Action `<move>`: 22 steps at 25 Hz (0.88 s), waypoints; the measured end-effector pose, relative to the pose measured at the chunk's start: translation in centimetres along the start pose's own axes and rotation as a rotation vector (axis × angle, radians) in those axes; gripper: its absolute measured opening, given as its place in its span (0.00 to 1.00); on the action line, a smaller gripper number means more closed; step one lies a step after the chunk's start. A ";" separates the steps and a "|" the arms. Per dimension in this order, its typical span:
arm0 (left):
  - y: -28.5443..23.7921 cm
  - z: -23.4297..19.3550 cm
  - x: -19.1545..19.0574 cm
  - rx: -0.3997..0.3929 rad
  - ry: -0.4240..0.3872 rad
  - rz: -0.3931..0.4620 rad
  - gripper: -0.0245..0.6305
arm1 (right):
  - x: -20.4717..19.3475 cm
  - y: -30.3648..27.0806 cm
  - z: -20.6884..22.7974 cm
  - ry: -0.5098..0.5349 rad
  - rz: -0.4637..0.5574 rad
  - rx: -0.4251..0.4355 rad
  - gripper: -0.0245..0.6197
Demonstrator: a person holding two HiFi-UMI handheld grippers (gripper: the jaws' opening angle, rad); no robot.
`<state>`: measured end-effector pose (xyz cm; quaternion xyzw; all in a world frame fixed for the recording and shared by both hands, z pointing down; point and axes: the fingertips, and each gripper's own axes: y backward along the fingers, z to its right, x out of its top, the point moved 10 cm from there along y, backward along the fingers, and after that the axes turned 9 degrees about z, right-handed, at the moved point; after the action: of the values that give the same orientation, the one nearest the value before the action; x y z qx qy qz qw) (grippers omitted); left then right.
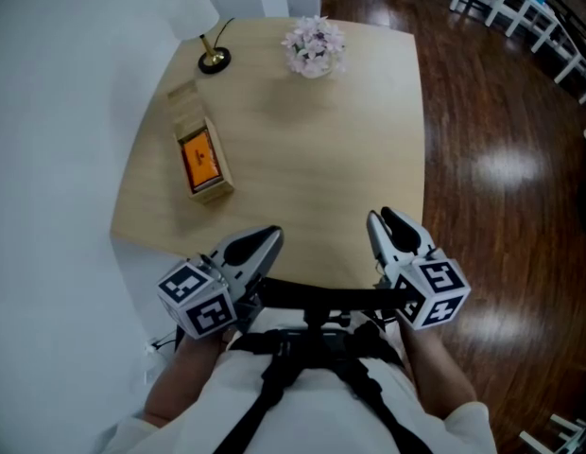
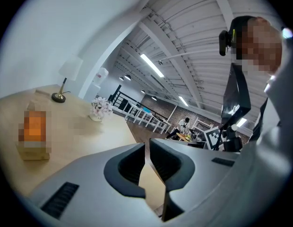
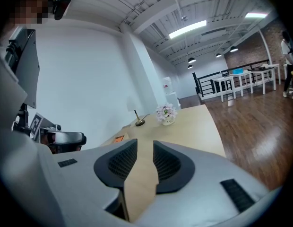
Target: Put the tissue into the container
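Left tongs (image 1: pixel 272 235): jaws all but together, only a thin slit between them, nothing in it. Right tongs (image 1: pixel 380 218): jaws a little apart, and only bare desk shows through the gap, so nothing is gripped. Both sit at the near edge of the desk (image 1: pixel 312 159), close to my body and well apart from everything on it.

The desk is otherwise bare in the middle. At its far left lies a long wooden container (image 1: pixel 184 107), its near half open. Inside that open half is an orange packet (image 1: pixel 200 159), which I take to be the tissue. No loose tissue is visible elsewhere on the desk. A pot of flowers (image 1: pixel 314 45) stands at the far edge, and a lamp base (image 1: pixel 214 61) at the far left corner.

Assessment: no step is in hand, with neither pair of tongs on or near the task's things. Whether the packet is fully seated, I cannot tell from here. If it is not, the next move calls for a long reach forward and to the left, most readily with the left tongs, opened wide enough to take the packet by its sides.
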<state>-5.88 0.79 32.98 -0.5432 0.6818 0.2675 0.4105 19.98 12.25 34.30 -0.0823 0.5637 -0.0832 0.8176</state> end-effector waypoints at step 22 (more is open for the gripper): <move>-0.1 -3.7 1.4 0.118 -0.024 0.004 0.07 | -0.4 -1.9 0.4 0.009 -0.057 -0.027 0.12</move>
<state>-6.91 -2.95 33.69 -0.5135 0.6924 0.2344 0.4493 20.10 10.51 35.26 -0.1090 0.5661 -0.0990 0.8111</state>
